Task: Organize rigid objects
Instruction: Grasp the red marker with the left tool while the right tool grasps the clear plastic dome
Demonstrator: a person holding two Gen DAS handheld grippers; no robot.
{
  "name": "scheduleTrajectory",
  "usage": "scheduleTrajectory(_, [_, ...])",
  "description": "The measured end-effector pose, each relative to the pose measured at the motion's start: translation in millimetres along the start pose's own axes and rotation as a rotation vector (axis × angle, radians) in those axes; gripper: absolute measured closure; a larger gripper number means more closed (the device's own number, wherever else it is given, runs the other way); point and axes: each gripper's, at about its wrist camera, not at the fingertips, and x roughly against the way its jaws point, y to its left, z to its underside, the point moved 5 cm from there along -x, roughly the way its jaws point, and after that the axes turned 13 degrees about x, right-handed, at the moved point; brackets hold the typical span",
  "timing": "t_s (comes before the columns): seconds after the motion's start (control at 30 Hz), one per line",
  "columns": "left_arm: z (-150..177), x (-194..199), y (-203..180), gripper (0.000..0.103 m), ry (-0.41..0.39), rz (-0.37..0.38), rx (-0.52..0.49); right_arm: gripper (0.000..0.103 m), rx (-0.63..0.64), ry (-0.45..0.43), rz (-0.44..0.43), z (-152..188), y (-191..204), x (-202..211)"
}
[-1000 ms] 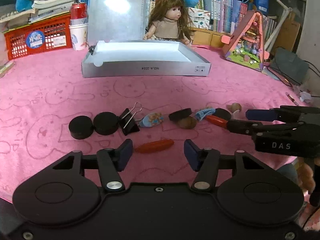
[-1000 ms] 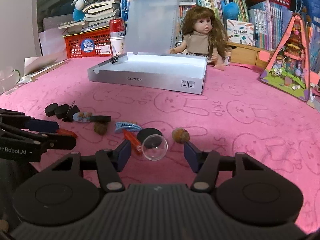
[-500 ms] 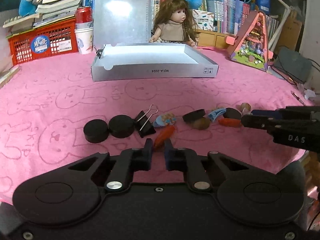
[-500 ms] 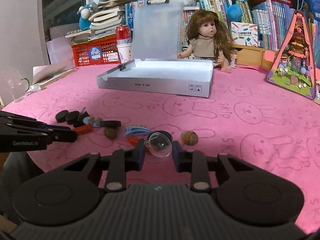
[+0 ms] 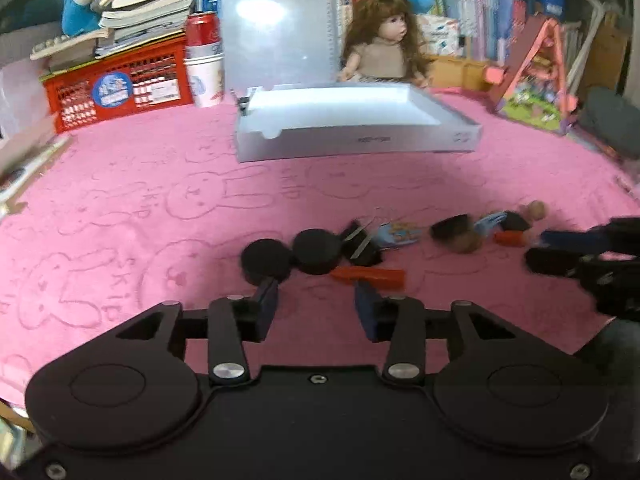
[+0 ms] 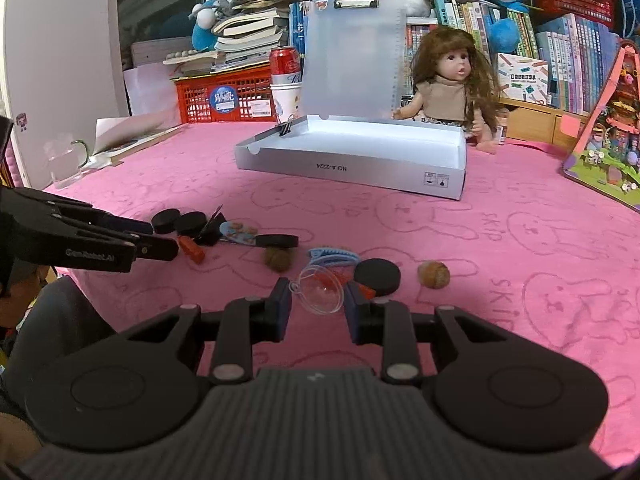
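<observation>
Here, clear dome (image 6: 320, 294) between right jaws, gripped

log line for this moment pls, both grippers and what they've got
left gripper: jaws just reopened, empty, orange piece lying ahead | right gripper: shut on clear dome | white box: open, unfilled

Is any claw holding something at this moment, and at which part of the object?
The right claw grips the clear plastic dome by its opposite rims. The left claw is open and holds nothing; the orange piece lies just ahead of it.
</observation>
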Motion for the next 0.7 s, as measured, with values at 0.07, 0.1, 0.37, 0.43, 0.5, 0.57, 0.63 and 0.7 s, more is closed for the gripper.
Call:
scheduleTrajectory(0.07, [1.4, 3.2, -6.7, 0.049, -0.011, 0.027, -0.014, 0.069, 0.0, 0.001, -0.002, 0.2, 1.0, -0.2])
scheduleTrajectory(0.1, [2.4, 3.6, -10.5, 0.047, -0.018, 0.035, -0.027, 0.069, 0.001, 0.002, -0.001, 0.2, 1.4, -0.3])
scheduleTrajectory(0.37, [7.9, -8.8, -27.6, 0.046, -0.035, 0.027, -0.064, 0.069, 0.005, 0.004, 0.016, 0.7, 2.0, -0.7])
scheduleTrajectory(0.43, [8.6, -12.5, -27.0, 0.049, -0.039, 0.029, -0.07, 0.069, 0.004, 0.003, 0.019, 0.8, 1.8, -0.8])
scheduleTrajectory(0.5, [8.8, -13.1, -27.3, 0.056, -0.049, 0.036, -0.084, 0.069, 0.003, 0.005, 0.021, 1.0, 1.9, -1.0])
scheduleTrajectory(0.57, [9.1, -12.5, -27.3, 0.061, -0.056, 0.044, -0.097, 0.069, 0.003, 0.006, 0.022, 1.0, 2.2, -1.0])
scheduleTrajectory(0.63, [9.3, -12.1, -27.0, 0.061, -0.056, 0.045, -0.099, 0.069, 0.003, 0.009, 0.025, 1.0, 2.4, -1.6])
scheduleTrajectory(0.7, [9.2, -11.7, -26.8, 0.061, -0.054, 0.042, -0.091, 0.069, 0.002, 0.011, 0.029, 0.5, 2.5, -2.1])
